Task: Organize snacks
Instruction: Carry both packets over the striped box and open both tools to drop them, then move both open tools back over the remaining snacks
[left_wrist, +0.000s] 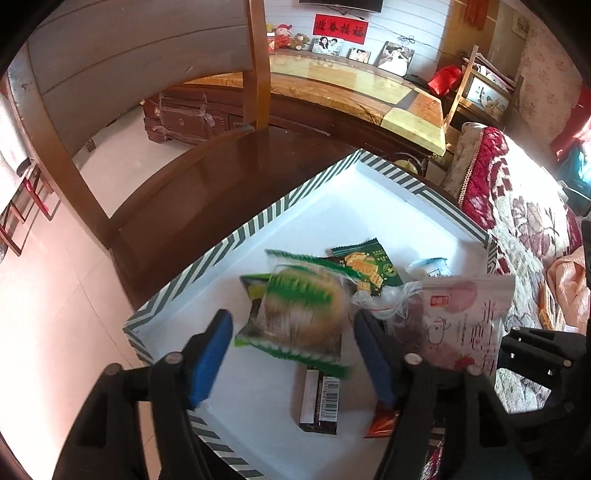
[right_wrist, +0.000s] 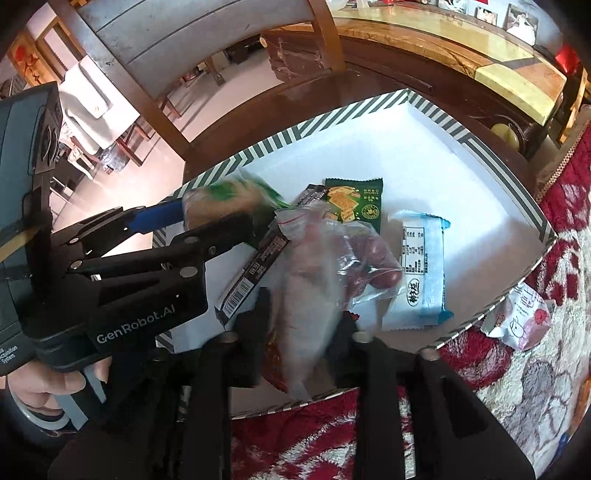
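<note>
A white box (left_wrist: 388, 206) with a green-striped rim sits on a wooden chair seat and holds several snacks. My left gripper (left_wrist: 291, 317) hangs over it, open, its blue fingers (left_wrist: 210, 354) standing on either side of a blurred green-wrapped cake packet (left_wrist: 303, 310) without pressing it. My right gripper (right_wrist: 303, 310) is open around a blurred pink packet (right_wrist: 310, 302) that stands between its black fingers. In the box lie a dark green cracker packet (right_wrist: 352, 201), a blue-white packet (right_wrist: 421, 273), a dark barcoded bar (left_wrist: 319, 398) and a clear bag of red fruit (right_wrist: 369, 258).
The chair's back (left_wrist: 110, 74) rises beyond the box. A red floral bedspread (right_wrist: 517, 387) lies to the right and in front, with another pink packet (right_wrist: 521, 317) on it. A glass-topped table (left_wrist: 351, 88) stands behind. A hand (right_wrist: 40, 391) holds the left gripper.
</note>
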